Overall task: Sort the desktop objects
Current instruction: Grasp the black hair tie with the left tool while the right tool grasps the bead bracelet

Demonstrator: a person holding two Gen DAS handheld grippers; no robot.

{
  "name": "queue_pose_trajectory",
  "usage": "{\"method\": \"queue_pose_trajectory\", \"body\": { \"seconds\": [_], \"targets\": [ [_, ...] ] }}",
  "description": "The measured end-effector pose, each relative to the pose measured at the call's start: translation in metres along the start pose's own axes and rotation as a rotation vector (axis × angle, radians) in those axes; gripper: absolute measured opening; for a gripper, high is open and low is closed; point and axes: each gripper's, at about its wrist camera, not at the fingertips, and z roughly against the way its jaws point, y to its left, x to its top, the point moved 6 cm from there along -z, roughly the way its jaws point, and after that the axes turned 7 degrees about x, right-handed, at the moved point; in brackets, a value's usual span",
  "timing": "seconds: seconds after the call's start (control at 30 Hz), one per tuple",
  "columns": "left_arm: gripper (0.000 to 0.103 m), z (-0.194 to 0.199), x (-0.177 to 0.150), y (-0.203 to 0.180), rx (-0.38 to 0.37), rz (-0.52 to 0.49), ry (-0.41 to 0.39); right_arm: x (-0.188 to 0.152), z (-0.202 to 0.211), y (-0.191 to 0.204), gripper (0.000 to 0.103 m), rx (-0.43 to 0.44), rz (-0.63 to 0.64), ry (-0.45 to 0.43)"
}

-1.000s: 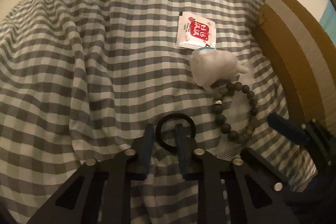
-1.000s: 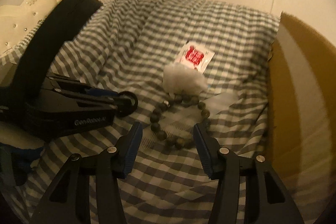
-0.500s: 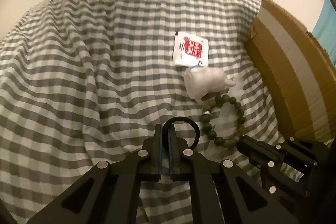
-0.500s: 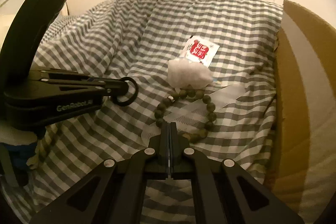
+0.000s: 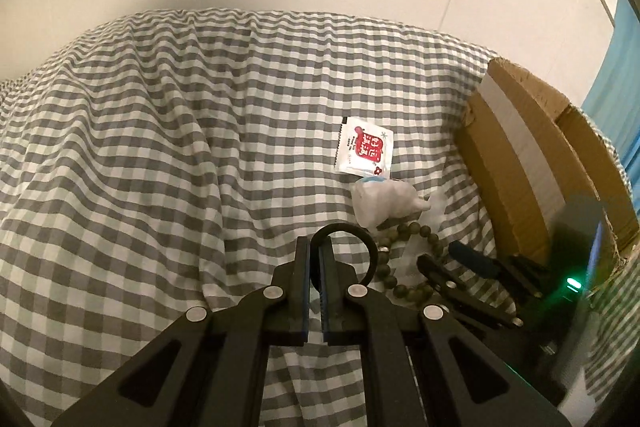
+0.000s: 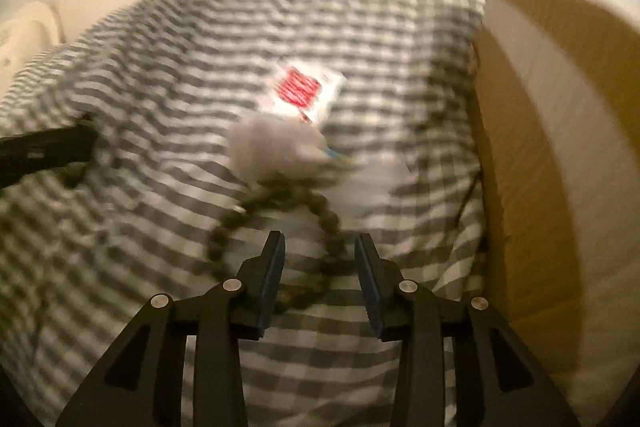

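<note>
one black ring [image 5: 347,247] is pinched by its near edge between the fingers of the left gripper [image 5: 315,245], which press together on it, the loop standing out beyond the tips above the checked cloth [image 5: 160,167]. just right of those fingers lies a bead bracelet [image 5: 404,259], and the right gripper [image 6: 320,247] hangs over it with its jaws opening, fingers [image 6: 276,267] a moderate gap apart; the near side of the bracelet [image 6: 280,211] shows between them in a blurred view, and no pad presses on it. beyond the bracelet and touching its far side sits a small white lump [image 5: 384,203], and just past that a white sachet with a red label [image 5: 364,151] lies flat on the cloth. right of both pairs of fingers stands a cardboard box [image 5: 528,155], its wall close beside the bracelet.
</note>
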Motion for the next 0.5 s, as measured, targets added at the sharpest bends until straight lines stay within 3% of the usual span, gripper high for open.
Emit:
{"method": "queue_pose_trajectory", "body": {
  "seconds": [0.07,0.13,0.27,0.5],
  "targets": [
    [0.004,0.000,0.000,-0.001,-0.004,0.004,-0.004,-0.001,-0.005,-0.002,0.036,0.016,-0.013,0.018],
    [0.004,0.002,0.001,-0.003,-0.008,0.006,-0.009,0.001,-0.004,0.000,0.010,0.069,-0.014,0.025],
    [0.004,0.006,0.003,-0.004,-0.012,0.001,-0.022,0.000,0.003,0.002,0.011,0.114,-0.014,0.022],
    [0.004,0.026,0.012,-0.004,-0.004,0.011,-0.073,0.015,0.054,0.014,0.011,0.159,-0.010,-0.113]
  ]
}}
